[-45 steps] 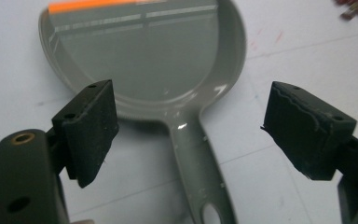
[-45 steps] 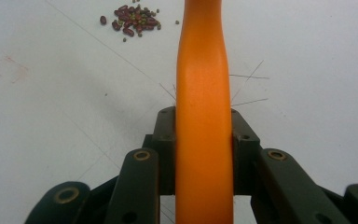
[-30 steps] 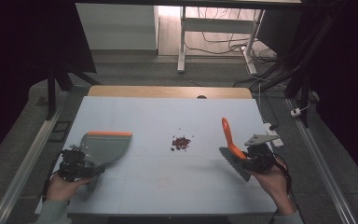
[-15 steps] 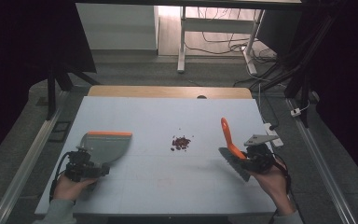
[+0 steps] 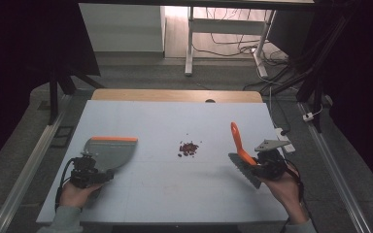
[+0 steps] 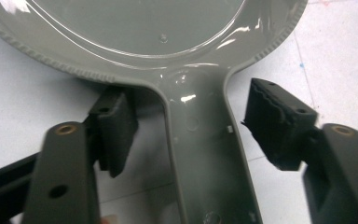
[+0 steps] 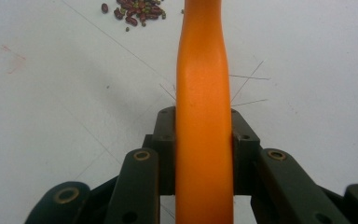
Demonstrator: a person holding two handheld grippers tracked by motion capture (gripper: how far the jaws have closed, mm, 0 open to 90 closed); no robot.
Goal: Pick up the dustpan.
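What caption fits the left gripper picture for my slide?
Left gripper, fingers closing in but not yet touching the grey dustpan handle lying on the white table.

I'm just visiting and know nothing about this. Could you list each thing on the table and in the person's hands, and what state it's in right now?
Dustpan: flat on the table, handle between the left gripper's pads, not yet clamped.
Left gripper: jaws have just been closing, gaps still show beside the handle.
Brush: lifted, orange handle up, bristles toward the table.
Right gripper: shut on the brush handle.
Beans: small loose pile mid-table, unswept.
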